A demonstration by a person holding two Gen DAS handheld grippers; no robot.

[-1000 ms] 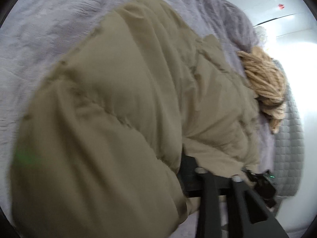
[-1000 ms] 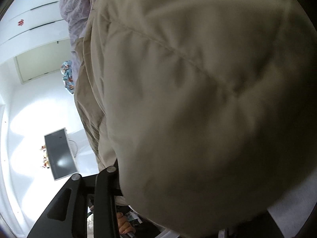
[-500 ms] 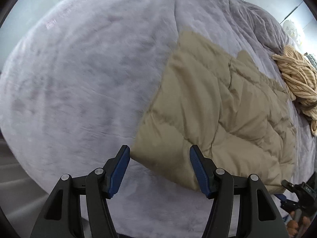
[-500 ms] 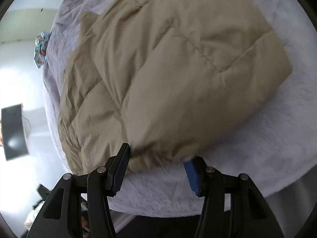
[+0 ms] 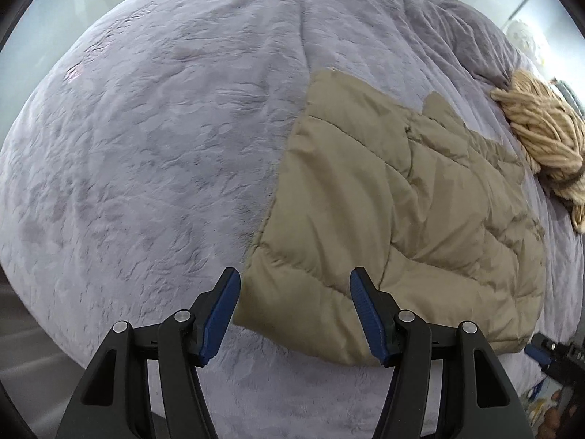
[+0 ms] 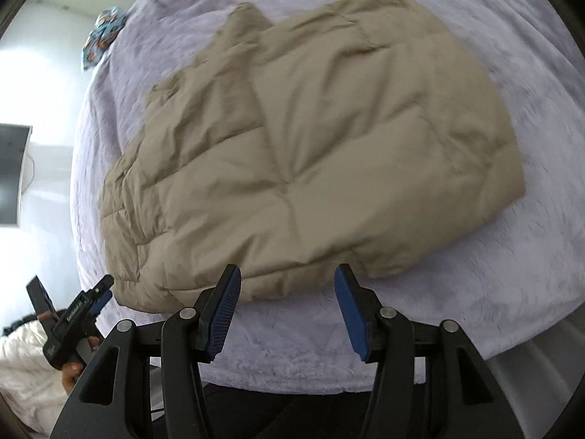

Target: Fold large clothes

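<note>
A tan quilted puffer jacket point(image 5: 402, 219) lies folded flat on the grey plush bed cover point(image 5: 146, 146). My left gripper point(image 5: 294, 278) hovers above its near left corner; the blue-padded jaws are opening and nothing is between them. In the right wrist view the same jacket point(image 6: 310, 146) spreads across the middle. My right gripper point(image 6: 287, 272) hangs open over the jacket's near edge, apart from the fabric. The left gripper point(image 6: 104, 287) also shows at the lower left there, held in a hand.
A beige knitted garment point(image 5: 544, 135) lies bunched at the far right of the bed. A patterned cloth point(image 6: 104, 34) sits at the far left bed edge. A dark screen point(image 6: 11, 175) stands against the white wall. The bed cover point(image 6: 475, 311) drops off just below both grippers.
Both grippers have let go of the jacket and risen away. A second ago the fabric filled both views; now it lies flat on the bed and both jaws stand apart.
</note>
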